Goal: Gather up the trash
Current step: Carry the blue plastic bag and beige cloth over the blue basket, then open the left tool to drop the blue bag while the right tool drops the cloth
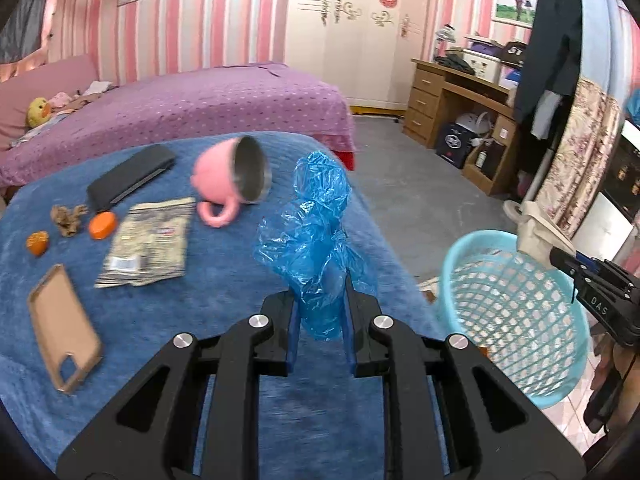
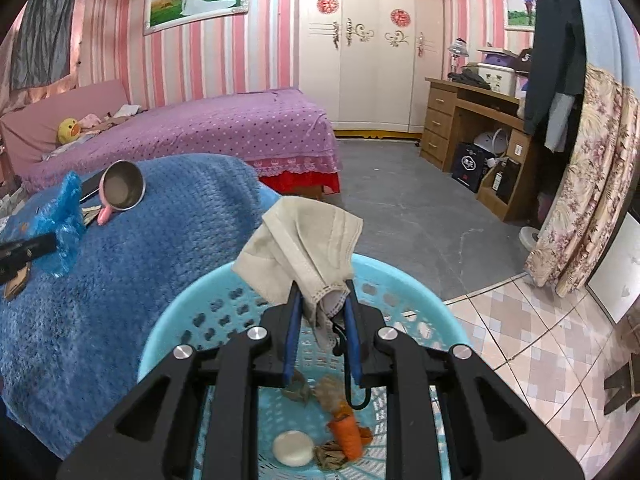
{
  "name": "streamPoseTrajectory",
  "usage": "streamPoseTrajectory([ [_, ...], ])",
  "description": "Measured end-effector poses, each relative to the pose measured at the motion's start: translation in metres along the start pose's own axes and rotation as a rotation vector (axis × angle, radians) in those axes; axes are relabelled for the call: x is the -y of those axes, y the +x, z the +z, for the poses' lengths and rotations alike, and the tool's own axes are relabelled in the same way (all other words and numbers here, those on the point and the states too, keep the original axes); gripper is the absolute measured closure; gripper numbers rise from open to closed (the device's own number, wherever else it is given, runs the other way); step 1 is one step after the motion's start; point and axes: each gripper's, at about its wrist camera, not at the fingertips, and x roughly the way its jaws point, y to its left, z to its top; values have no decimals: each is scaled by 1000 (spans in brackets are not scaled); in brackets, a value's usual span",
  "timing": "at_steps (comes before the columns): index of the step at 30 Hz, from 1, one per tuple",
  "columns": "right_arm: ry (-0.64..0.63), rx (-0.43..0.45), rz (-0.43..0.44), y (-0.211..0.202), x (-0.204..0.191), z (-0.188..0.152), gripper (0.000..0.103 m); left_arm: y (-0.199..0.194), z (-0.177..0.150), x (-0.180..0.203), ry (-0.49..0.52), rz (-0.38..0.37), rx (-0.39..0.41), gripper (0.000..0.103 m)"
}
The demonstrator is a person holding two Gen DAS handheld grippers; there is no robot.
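Note:
My left gripper is shut on a crumpled blue plastic bag and holds it above the blue blanket. The bag also shows in the right wrist view. My right gripper is shut on a used beige face mask and holds it over the light blue mesh basket. The basket stands to the right of the blanket, with the mask above its far rim. Inside the basket lie an orange peel piece, a white round lid and dry scraps.
On the blanket lie a tipped pink cup, a snack wrapper, an orange cap, an orange piece, a brown scrap, a black case and a phone case. A purple bed and wooden desk stand behind.

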Motion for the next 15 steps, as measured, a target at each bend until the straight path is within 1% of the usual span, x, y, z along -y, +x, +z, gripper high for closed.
streamPoseTrajectory([
  [6,2,-22,-39,4,20,-4,83,14,-1,38,5,-80,-11,87],
  [13,69,-25,-53,3,52,-11,83,29,-6,86,49,-135,-35,87],
  [15,84,-30,-58,2,60,-15,83,33,-10,103,75,-146,-41,87],
])
